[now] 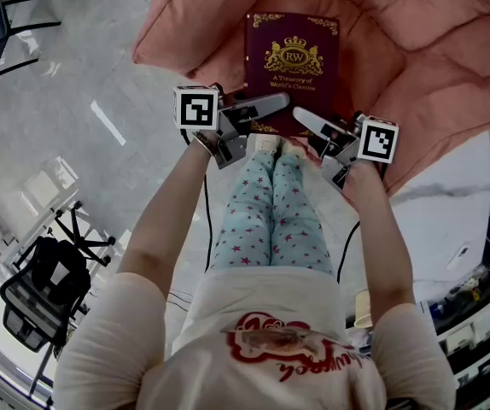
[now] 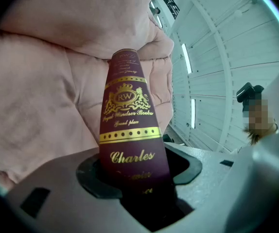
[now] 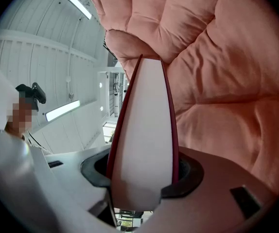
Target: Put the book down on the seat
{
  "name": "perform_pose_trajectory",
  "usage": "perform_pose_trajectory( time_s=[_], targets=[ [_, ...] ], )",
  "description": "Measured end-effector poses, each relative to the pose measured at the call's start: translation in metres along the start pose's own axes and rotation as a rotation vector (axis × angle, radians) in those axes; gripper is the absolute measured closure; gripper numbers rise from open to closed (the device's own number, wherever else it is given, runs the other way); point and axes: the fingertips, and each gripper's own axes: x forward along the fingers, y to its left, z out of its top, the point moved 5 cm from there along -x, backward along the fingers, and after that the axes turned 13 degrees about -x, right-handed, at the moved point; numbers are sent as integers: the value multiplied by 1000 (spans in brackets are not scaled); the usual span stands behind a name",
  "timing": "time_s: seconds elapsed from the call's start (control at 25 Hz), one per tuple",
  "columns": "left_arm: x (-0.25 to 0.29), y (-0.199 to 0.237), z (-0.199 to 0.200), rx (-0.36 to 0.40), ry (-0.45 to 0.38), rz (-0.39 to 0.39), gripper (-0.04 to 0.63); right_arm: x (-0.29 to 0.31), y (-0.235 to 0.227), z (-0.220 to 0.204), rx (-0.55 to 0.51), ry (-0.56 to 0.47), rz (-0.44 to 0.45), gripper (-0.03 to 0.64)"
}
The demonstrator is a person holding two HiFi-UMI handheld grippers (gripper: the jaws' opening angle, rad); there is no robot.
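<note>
Together, 2 hand-held grippers (image 1: pixel 266 107) (image 1: pixel 313 124) clamp 1 book (image 1: pixel 292 62) over 1 seat (image 1: pixel 416 49).

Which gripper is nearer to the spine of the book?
Left. The left gripper clamps the book at its spine; the right gripper clamps the opposite page edge.

book (image 1: pixel 292 58) bottom edge hidden behind left tool (image 1: pixel 266 105) and right tool (image 1: pixel 309 120), seat (image 1: pixel 433 58) cropped
</note>
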Motion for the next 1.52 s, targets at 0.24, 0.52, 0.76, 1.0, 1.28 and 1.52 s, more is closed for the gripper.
perform_pose_trajectory(
  time_s=[0.24,0.52,0.76,1.0,1.28,1.52],
  targets=[
    [1,4,0,-52,-8,10,356,4,-4,-1,2,-2,25,396],
    [2,20,3,-87,-1,23,354,7,-21,-6,35,0,8,394],
    [4,15,1,-81,2,44,354,4,-18,-6,46,1,-2,393],
    [6,28,5,-88,5,63,350,5,-30,-7,56,5,-31,387],
    [7,33,6,-82,3,102,345,6,-36,-8,32,-4,-67,368],
    [11,54,10,-55,-28,158,331,6,-58,-10,-34,-9,-136,336]
  ],
)
